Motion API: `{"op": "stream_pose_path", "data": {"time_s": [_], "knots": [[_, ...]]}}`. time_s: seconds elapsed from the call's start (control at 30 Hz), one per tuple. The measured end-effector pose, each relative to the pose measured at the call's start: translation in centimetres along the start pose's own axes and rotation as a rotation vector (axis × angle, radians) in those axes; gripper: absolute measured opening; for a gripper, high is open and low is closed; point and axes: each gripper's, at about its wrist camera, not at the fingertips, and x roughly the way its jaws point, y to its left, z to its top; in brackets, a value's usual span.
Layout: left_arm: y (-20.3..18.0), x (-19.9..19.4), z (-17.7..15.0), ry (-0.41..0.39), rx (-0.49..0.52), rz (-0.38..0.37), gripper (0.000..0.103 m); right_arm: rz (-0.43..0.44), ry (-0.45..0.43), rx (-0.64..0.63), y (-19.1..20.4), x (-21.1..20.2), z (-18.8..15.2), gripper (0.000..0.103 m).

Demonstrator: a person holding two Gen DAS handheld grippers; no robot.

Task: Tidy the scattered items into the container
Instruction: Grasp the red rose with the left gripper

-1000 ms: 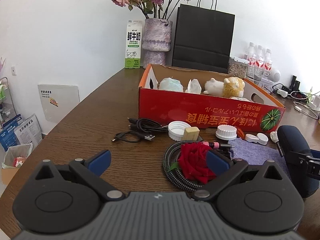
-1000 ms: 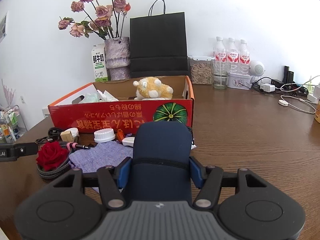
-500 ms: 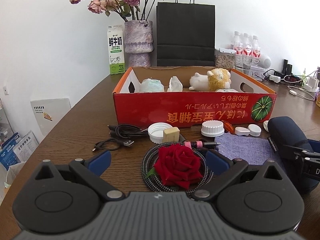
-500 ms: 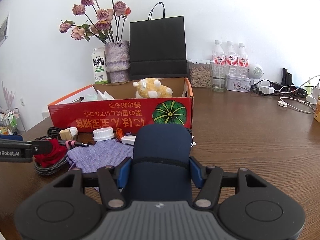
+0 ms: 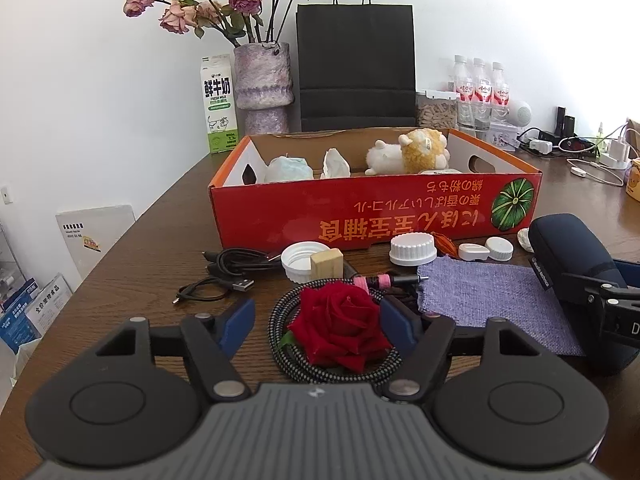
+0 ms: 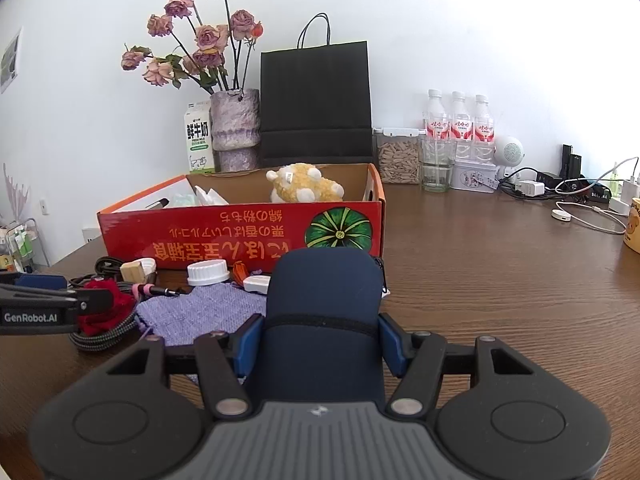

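A red cardboard box stands on the wooden table and holds a plush sheep and tissues. In front of it lie a red rose on a coiled braided cable, black USB cables, white lids, a wooden block and a purple cloth. My left gripper is open, its fingers on either side of the rose. My right gripper is shut on a dark blue pouch, held just in front of the box.
Behind the box stand a vase of dried roses, a milk carton, a black paper bag, water bottles and a jar. Chargers and cables lie at the far right. The table's left edge drops off to the floor.
My left gripper has swung right and moved forward until its open fingers flank the rose. My right gripper has lifted slightly with the blue pouch.
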Motion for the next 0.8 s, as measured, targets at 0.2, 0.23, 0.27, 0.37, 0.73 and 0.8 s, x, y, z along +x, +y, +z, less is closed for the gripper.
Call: {"op": "stream_pose_path", "data": {"time_s": [0.2,0.23,0.27,0.37,0.73,0.8], "knots": [[-0.2,0.3,0.0,0.013,0.006,-0.04,0.054,0.002,0.004,0.0,0.0,0.0,0.1,0.059],[-0.2,0.4,-0.1,0.021,0.008,-0.051,0.05,0.002,0.004,0.0,0.0,0.0,0.1,0.059],[-0.3,0.5,-0.1,0.028,0.01,-0.061,0.041,0.003,0.004,0.0,0.0,0.0,0.1,0.059],[-0.2,0.3,-0.2,0.021,0.003,-0.068,0.032,0.002,0.002,0.001,0.0,0.0,0.1,0.059],[0.9,-0.8,0.6,-0.013,-0.049,-0.083,0.03,0.014,-0.028,-0.006,0.1,-0.4,0.0,0.059],[1.1,-1.2,0.8,-0.027,-0.053,-0.084,0.03,0.031,-0.028,-0.003,0.0,-0.6,0.2,0.059]]}}
